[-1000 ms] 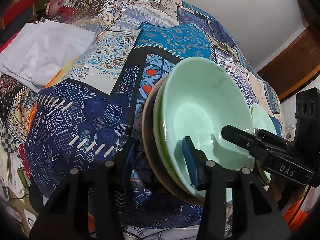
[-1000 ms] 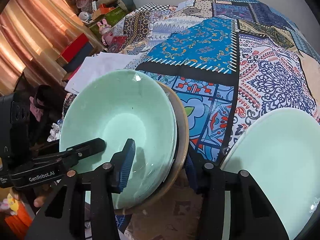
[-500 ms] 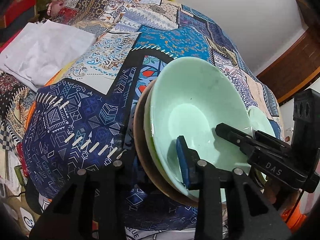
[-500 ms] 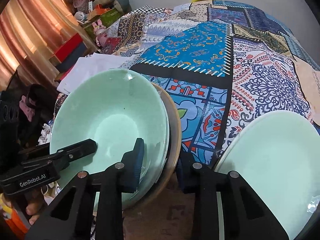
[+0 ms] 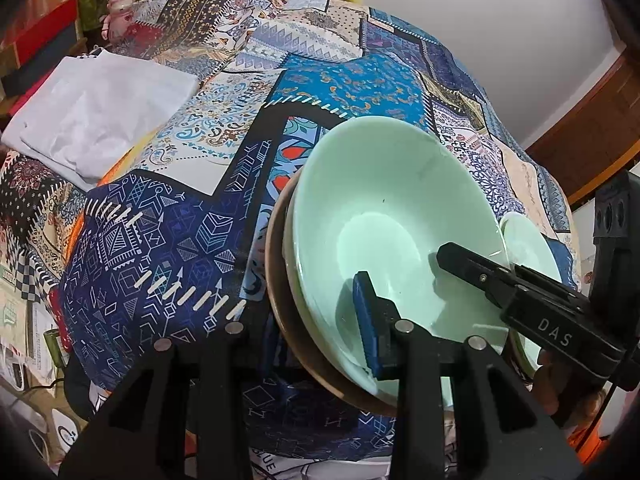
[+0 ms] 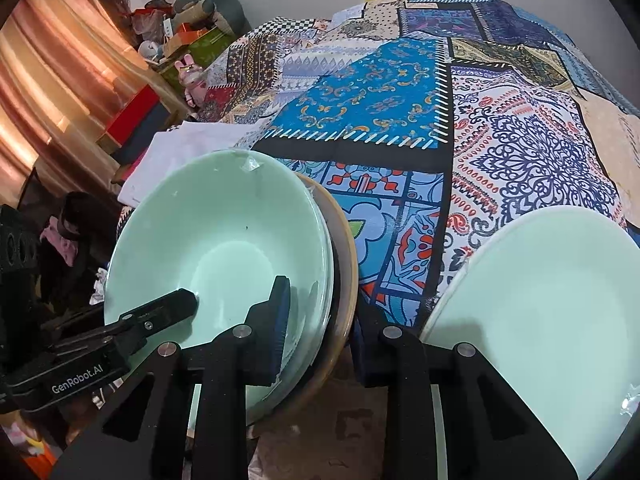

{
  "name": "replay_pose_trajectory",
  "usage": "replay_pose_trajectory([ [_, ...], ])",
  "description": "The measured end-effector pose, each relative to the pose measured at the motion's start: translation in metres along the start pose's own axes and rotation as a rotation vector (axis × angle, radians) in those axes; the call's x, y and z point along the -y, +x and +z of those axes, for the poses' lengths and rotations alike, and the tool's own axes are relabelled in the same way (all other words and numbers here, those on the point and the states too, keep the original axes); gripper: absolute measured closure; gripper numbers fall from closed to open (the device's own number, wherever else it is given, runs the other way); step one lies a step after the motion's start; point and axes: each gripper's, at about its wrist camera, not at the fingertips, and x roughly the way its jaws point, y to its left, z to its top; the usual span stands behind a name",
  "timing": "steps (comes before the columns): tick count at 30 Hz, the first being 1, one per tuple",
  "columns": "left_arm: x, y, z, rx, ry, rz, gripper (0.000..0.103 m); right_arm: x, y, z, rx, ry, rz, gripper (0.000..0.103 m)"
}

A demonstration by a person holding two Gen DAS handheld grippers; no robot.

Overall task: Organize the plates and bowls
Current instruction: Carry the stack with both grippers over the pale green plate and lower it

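Observation:
A stack of bowls, mint-green bowls (image 5: pixel 384 216) nested in a brown bowl (image 5: pixel 280 292), is held tilted above the patchwork bedspread. My left gripper (image 5: pixel 308 320) is shut on the stack's near-left rim, one blue pad inside the top bowl, the other finger outside. My right gripper (image 6: pixel 320 320) is shut on the stack's right rim (image 6: pixel 224 240) the same way. Each gripper shows in the other's view. A mint-green plate (image 6: pixel 544 320) lies on the bed to the right and shows small in the left wrist view (image 5: pixel 528 248).
The patchwork bedspread (image 6: pixel 400 104) covers the bed. A folded white cloth (image 5: pixel 92 112) lies at its left side. Boxes, toys and a pink rabbit figure (image 6: pixel 188 76) crowd the far left beside a copper curtain (image 6: pixel 52 80). A wooden door frame (image 5: pixel 592 120) is at right.
The bowl stack and both grippers have shifted slightly, the stack sitting a little lower and nearer in both views. Both grips on the rim are unchanged.

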Motion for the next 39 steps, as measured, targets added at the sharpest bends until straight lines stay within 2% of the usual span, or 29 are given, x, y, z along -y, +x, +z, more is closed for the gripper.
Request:
replay_pose_trajectory([
  [7, 0.009, -0.008, 0.001, 0.010, 0.011, -0.011, 0.068, 0.002, -0.015, 0.000, 0.029, 0.011, 0.009, 0.078],
  [18, 0.037, -0.035, 0.011, 0.078, 0.066, -0.021, 0.068, 0.006, -0.053, 0.005, 0.122, 0.016, 0.004, 0.078],
  [30, 0.089, -0.050, 0.018, 0.118, 0.144, -0.058, 0.068, 0.032, -0.099, 0.003, 0.214, 0.062, -0.028, 0.078],
  [39, 0.132, -0.045, 0.013, 0.109, 0.191, -0.104, 0.068, 0.063, -0.129, -0.008, 0.257, 0.110, -0.067, 0.078],
])
